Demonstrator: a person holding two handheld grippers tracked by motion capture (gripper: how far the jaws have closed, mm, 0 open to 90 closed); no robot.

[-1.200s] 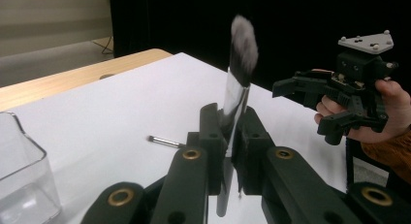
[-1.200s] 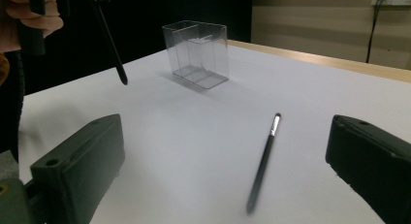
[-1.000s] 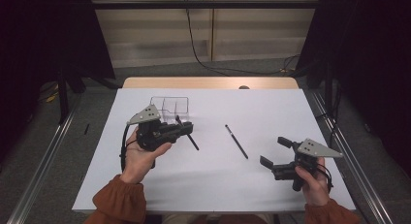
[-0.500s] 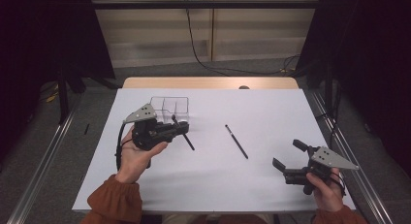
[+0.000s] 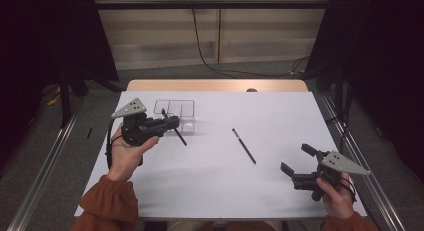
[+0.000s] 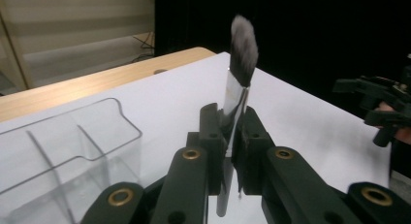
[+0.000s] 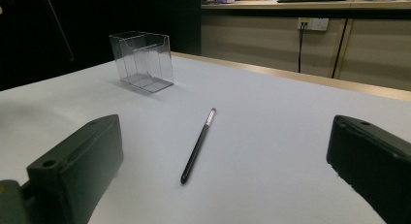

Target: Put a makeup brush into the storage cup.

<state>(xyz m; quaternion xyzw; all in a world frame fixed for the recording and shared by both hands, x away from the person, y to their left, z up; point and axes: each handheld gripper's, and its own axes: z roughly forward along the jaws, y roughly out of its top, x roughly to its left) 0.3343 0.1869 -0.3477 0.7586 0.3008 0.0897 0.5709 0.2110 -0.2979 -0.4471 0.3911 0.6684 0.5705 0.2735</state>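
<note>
My left gripper (image 5: pixel 173 124) is shut on a makeup brush (image 5: pixel 176 133) with a dark handle, held above the white table just in front of a clear plastic organizer box (image 5: pixel 176 109). In the left gripper view the jaws of my left gripper (image 6: pixel 228 118) clamp the silver ferrule and the brush (image 6: pixel 242 45) points its grey bristles up, with the box (image 6: pixel 72 151) to its left. A black pen (image 5: pixel 244 146) lies in the middle of the table. My right gripper (image 5: pixel 296 159) stands open near the front right, and the pen (image 7: pixel 197 145) lies ahead of its jaws.
The white sheet (image 5: pixel 280 116) covers the table, and a wooden strip (image 5: pixel 215 85) shows at the far edge. In the right gripper view the clear box (image 7: pixel 142 61) stands far left. My right gripper (image 6: pixel 375 105) shows at the right edge of the left gripper view.
My left gripper has carried the brush left and away from me, closer to the clear box. My right gripper has drifted slightly toward the front right corner.
</note>
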